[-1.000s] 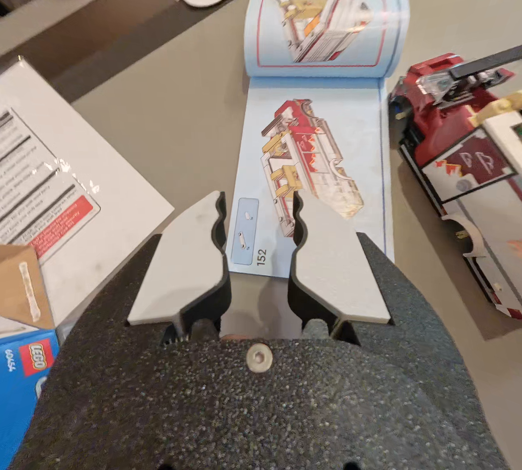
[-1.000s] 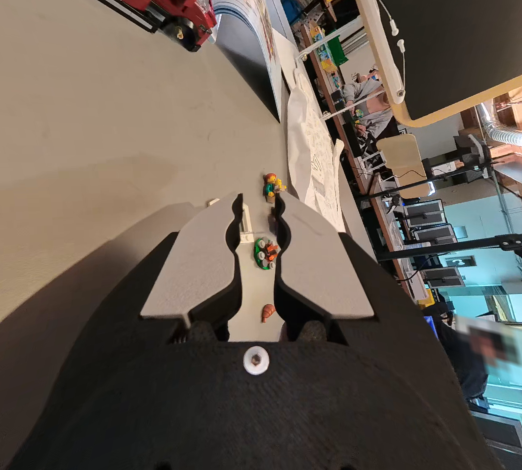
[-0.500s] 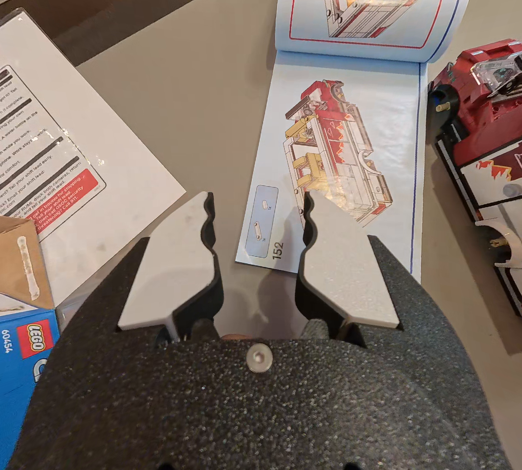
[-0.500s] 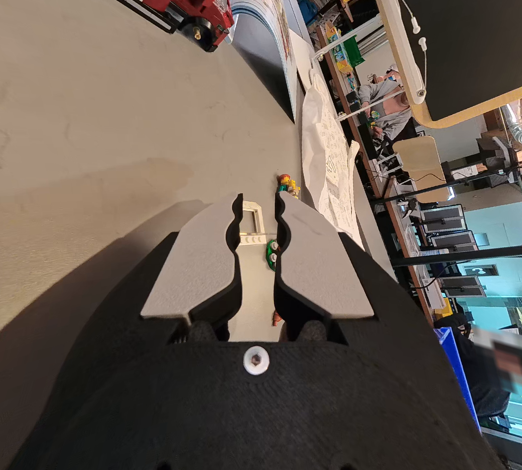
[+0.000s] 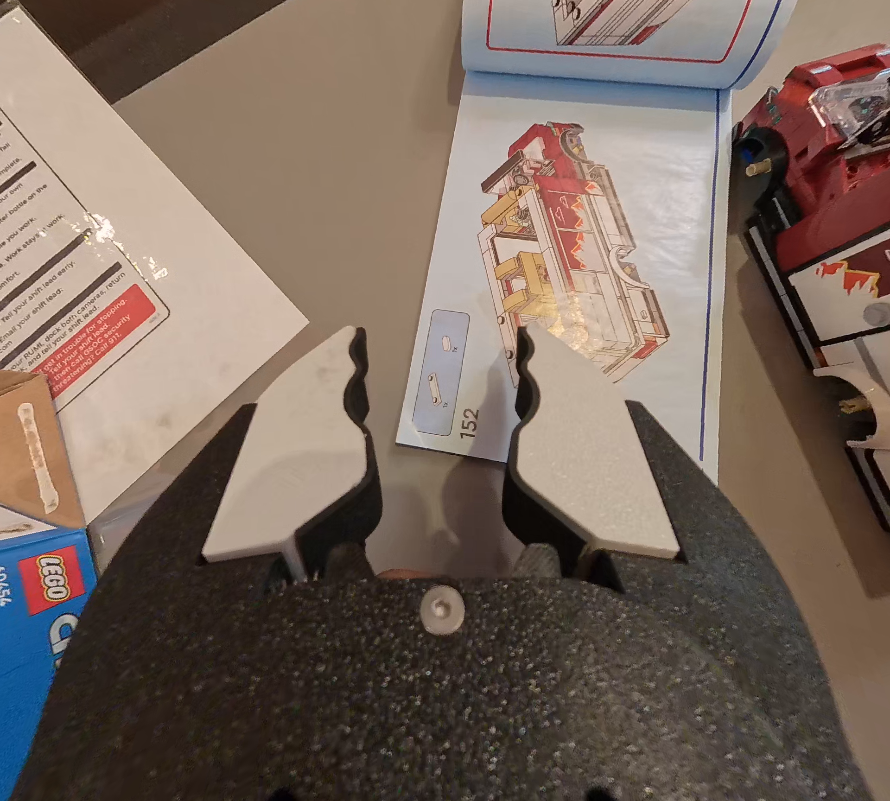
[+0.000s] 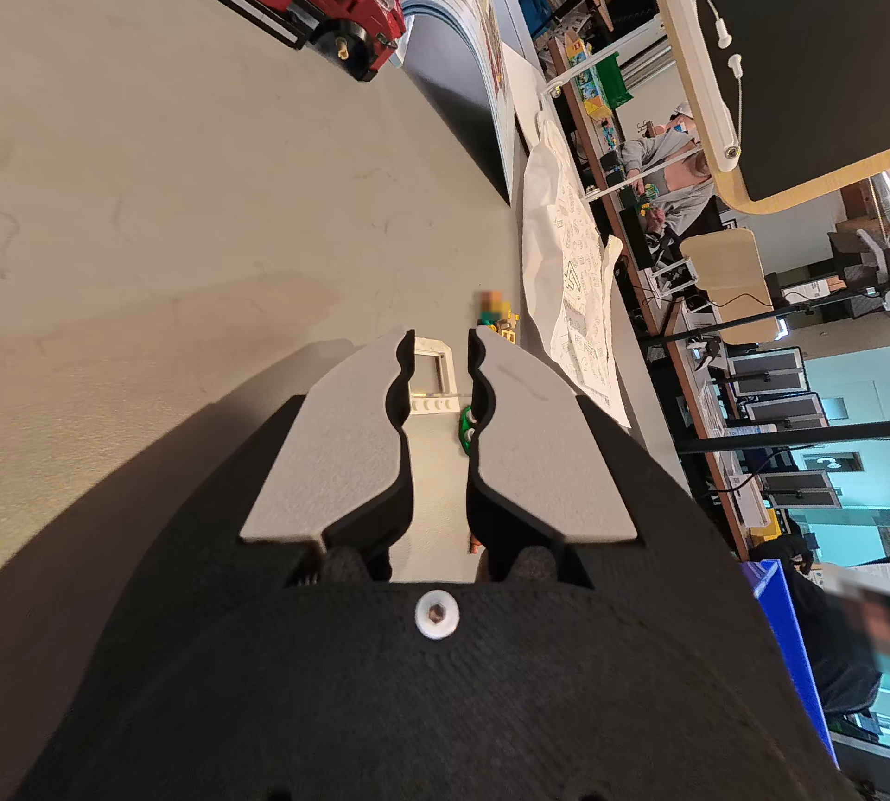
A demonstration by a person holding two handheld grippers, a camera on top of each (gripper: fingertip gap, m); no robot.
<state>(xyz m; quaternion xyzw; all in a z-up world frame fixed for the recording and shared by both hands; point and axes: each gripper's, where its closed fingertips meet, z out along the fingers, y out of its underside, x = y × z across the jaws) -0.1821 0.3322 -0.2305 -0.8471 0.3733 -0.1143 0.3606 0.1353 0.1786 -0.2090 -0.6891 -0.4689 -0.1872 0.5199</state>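
While both cameras are looking down along their own fingers, the scene is listing as follows.

Left hand-held gripper: fingers standing wide apart, nothing between the pads; hovering over the near left corner of the booklet, its right finger overlapping the page in view.

Instruction booklet: lying open on the grey tabletop, pale blue pages showing a drawing of a red and white vehicle; the far page is curling upward.

Brick-built truck: red and white, sitting just beside the booklet's right edge, only partly in view.

Laminated white sheet: lying to the left of the gripper, printed lines and a red patch on it.

Blue toy box: showing at the lower left, with a brown cardboard flap next to it.

Right hand-held gripper: fingers standing a little apart, gripping nothing; hovering over a small white window-frame brick that is lying on the tabletop and showing through the gap. Whether the pads are touching it is hard to judge from this angle; it appears to be lying below them.

Green round piece: peeking out beside the right finger.

Small toy figure: lying just beyond the fingertips, partly blurred.

White printed paper: crumpled, lying to the right of the figure.

Background: a person in grey is sitting at a far bench.
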